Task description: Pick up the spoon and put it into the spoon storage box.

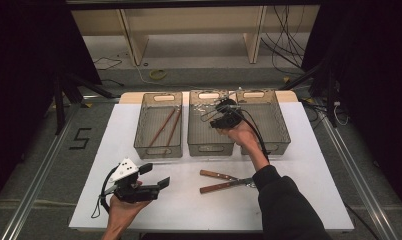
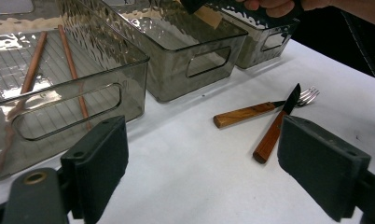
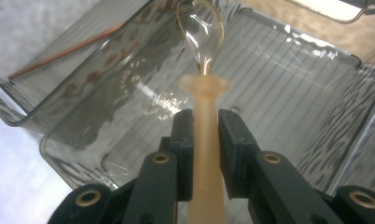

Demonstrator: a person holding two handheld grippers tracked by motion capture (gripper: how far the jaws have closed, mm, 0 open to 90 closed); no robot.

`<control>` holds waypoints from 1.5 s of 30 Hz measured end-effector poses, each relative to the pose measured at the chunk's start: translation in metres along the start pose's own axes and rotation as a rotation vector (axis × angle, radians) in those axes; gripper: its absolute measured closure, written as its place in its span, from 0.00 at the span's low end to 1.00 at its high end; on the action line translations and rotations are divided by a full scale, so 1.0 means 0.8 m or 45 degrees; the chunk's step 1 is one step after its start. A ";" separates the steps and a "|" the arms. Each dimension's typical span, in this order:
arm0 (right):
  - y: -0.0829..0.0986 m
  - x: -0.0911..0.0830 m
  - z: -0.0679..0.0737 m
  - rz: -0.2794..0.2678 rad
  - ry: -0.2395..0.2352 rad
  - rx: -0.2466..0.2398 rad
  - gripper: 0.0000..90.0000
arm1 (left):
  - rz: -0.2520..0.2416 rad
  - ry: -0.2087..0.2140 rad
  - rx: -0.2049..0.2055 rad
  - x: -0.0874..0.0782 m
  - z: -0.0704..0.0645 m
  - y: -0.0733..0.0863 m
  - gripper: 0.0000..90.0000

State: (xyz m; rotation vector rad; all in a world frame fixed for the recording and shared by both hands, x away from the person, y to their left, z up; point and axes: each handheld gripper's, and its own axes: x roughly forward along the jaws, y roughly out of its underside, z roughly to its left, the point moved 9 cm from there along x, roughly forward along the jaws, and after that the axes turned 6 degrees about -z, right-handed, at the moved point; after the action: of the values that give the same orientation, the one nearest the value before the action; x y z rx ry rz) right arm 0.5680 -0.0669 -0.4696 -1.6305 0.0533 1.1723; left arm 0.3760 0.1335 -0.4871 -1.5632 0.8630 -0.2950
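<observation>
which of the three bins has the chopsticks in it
The left bin: two brown chopsticks lie on its floor. The right gripper holds a spoon over the middle bin.

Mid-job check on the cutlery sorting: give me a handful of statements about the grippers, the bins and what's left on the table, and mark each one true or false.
1. The right gripper is clamped on a pale-handled spoon. True.
2. That spoon hangs over the left bin. False: it is over the middle bin.
3. The left gripper is shut on a knife. False: its jaws are wide apart and hold nothing.
4. Two chopsticks lie in the left bin. True.
5. A wood-handled knife and fork lie crossed on the white table. True.
</observation>
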 end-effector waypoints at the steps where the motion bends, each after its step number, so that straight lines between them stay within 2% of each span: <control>1: 0.001 0.002 0.001 0.004 -0.001 0.004 0.86 | 0.000 0.000 -0.001 0.000 0.000 0.000 0.18; 24: 0.013 0.018 0.008 0.046 -0.021 0.030 0.84 | -0.001 0.001 0.003 -0.001 -0.001 -0.001 0.17; 31: 0.007 0.011 0.013 0.013 -0.058 0.047 0.68 | -0.005 -0.001 0.002 -0.002 0.000 -0.001 0.17; 35: 0.003 -0.001 0.022 -0.026 -0.097 0.025 0.60 | -0.003 -0.001 0.004 -0.001 0.000 -0.001 0.17; 38: 0.001 -0.011 0.035 -0.065 -0.127 -0.003 0.57 | -0.002 -0.001 0.004 -0.001 0.000 -0.001 0.17; 43: 0.003 -0.030 0.058 -0.110 -0.178 -0.031 0.55 | -0.002 -0.004 0.005 -0.001 0.000 -0.001 0.17; 45: 0.007 -0.035 0.064 -0.116 -0.179 -0.042 0.53 | -0.001 -0.002 0.002 -0.001 0.000 0.000 0.17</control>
State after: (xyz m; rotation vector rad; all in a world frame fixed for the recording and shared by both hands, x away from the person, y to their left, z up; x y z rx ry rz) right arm 0.5172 -0.0442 -0.4505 -1.5583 -0.1294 1.2199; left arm 0.3753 0.1340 -0.4865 -1.5622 0.8605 -0.2954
